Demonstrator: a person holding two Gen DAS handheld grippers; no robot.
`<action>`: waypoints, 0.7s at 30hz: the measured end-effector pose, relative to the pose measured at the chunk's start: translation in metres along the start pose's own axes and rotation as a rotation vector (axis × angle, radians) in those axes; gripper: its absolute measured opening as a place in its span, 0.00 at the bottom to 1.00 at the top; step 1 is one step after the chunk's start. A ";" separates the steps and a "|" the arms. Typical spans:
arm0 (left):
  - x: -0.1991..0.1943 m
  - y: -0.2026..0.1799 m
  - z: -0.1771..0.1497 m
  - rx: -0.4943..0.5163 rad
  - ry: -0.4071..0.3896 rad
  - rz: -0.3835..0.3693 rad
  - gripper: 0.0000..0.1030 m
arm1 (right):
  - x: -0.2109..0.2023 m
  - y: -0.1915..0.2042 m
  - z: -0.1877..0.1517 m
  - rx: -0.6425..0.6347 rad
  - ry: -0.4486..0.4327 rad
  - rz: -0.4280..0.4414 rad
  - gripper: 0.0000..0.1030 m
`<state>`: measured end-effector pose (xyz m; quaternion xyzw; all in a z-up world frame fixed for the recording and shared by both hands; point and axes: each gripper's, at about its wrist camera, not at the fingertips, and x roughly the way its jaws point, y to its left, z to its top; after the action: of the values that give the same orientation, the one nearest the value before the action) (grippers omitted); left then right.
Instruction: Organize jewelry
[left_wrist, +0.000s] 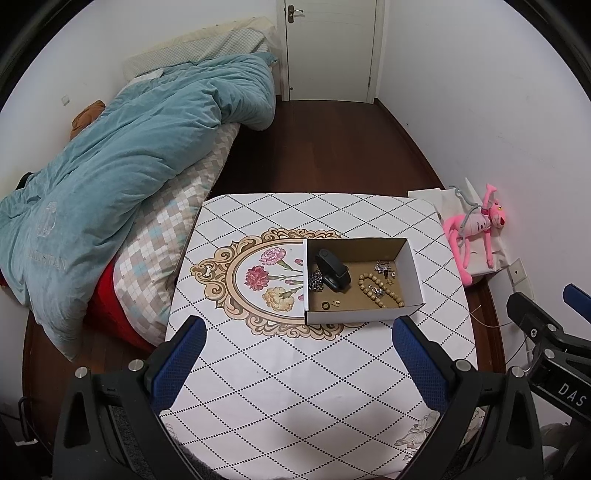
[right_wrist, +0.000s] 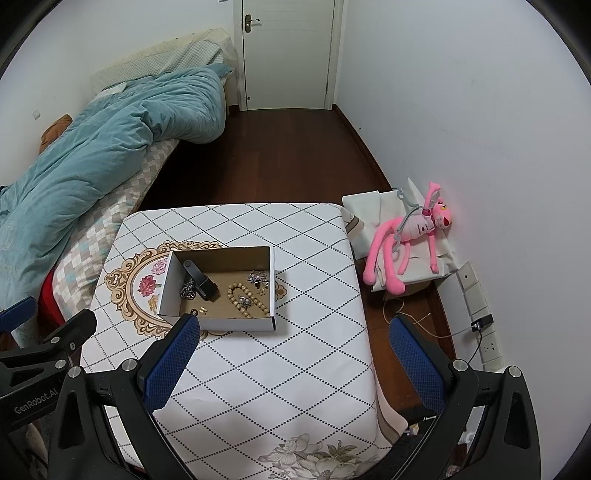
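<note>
A shallow white cardboard box (left_wrist: 362, 316) (right_wrist: 236, 323) stands on the table (left_wrist: 295, 369) (right_wrist: 295, 350). Inside lie a wooden bead bracelet (left_wrist: 380, 291) (right_wrist: 245, 297), a black wristband (left_wrist: 332, 273) (right_wrist: 201, 282), a silver chain (left_wrist: 316, 280) (right_wrist: 188, 288), silver pieces (left_wrist: 384, 267) (right_wrist: 257, 277) and small rings (left_wrist: 330, 304) (right_wrist: 197, 311). My left gripper (left_wrist: 299, 328) is open and empty, above the table in front of the box. My right gripper (right_wrist: 291, 328) is open and empty, just right of the box's front.
The table has a diamond-patterned cloth with a flower medallion (left_wrist: 258, 280). A bed with a teal duvet (left_wrist: 129, 155) is to the left. A pink plush toy (right_wrist: 410, 236) lies on white cloth at the right wall, beside sockets and a cable (right_wrist: 480, 325).
</note>
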<state>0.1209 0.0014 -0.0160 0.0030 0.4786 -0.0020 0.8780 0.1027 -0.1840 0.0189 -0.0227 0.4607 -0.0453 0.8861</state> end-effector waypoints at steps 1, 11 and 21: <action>0.000 0.000 0.000 -0.001 0.001 0.000 1.00 | -0.001 -0.001 0.000 0.000 -0.001 0.001 1.00; -0.002 -0.002 0.002 0.000 -0.003 0.001 1.00 | -0.005 -0.001 0.002 -0.005 -0.006 0.004 1.00; -0.004 -0.002 0.003 0.001 -0.005 0.003 1.00 | -0.005 -0.001 0.003 -0.005 -0.005 0.010 1.00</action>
<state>0.1211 -0.0006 -0.0108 0.0042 0.4763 -0.0011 0.8793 0.1024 -0.1846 0.0251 -0.0226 0.4589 -0.0396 0.8873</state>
